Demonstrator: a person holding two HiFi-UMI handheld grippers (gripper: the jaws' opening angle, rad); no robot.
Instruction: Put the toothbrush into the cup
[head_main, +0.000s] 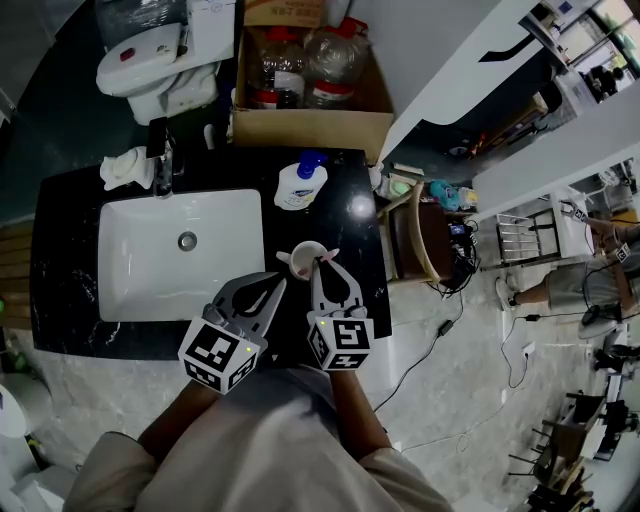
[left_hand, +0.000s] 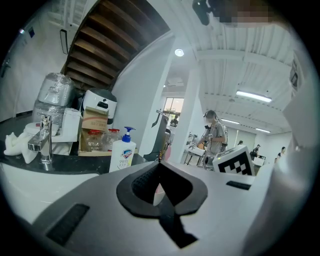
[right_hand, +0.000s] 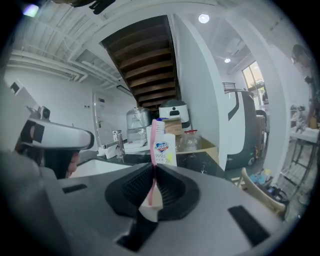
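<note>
Right claw (right_hand: 152, 169) is clamped tight on the pink toothbrush (right_hand: 153, 145), standing it upright at the rim of the cup (head_main: 303, 257). The cup sits on the black tabletop (head_main: 355, 230), just off the sink's (head_main: 130, 260) right edge. Left claw (left_hand: 160, 166) hovers alongside, pinched closed on nothing.

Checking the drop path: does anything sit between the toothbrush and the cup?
Nothing visible. The right gripper holds the toothbrush at the cup rim; the left gripper sits beside the cup, not over it.
</note>
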